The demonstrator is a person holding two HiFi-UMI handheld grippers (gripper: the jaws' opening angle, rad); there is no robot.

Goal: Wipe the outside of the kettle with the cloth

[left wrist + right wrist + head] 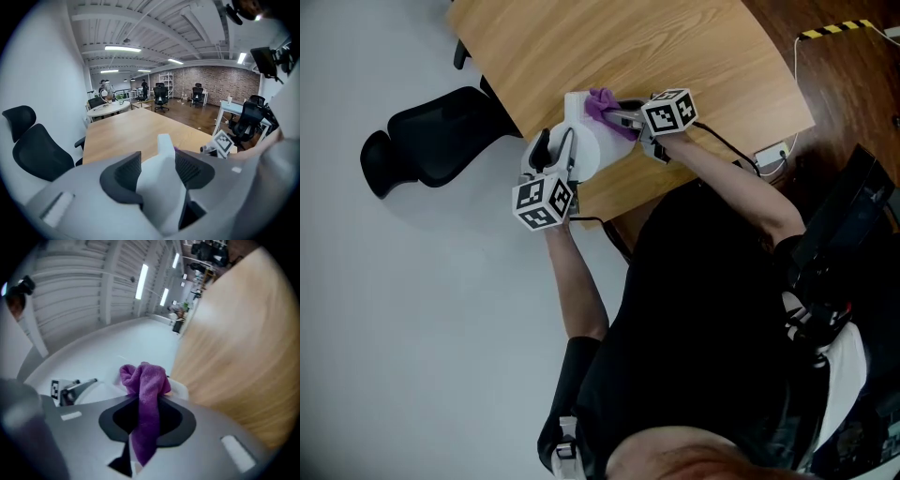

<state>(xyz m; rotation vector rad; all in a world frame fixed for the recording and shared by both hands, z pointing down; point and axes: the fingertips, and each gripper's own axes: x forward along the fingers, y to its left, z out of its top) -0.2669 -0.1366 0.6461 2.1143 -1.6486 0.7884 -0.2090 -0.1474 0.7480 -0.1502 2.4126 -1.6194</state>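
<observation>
Purple terry cloth (145, 399) hangs pinched in the right hand-held gripper (621, 117), whose jaws are closed on its middle, so a bunch stands out ahead of the pads and a tail trails behind them. That bunch lies against the top of the white kettle (586, 145), on the side away from the person.

Across from it, the left hand-held gripper (553, 155) comes at the kettle from the person's side. Its jaws stand wide with the kettle's white handle (164, 178) upright between them. The ribbed pads (127, 171) sit close on either side of the handle, but I can't see them squeezing it. So the kettle sits between the two tools, one at the handle and one at the top.

It stands on the light wooden desk (694, 47), right by the edge nearest the person. The rest of the desk top in sight is bare wood. A black office chair (431, 141) is parked on the pale floor just left of the desk, near the left arm. On the dark floor to the right, a white power strip (772, 153) lies beside the desk with a cable running to it.
</observation>
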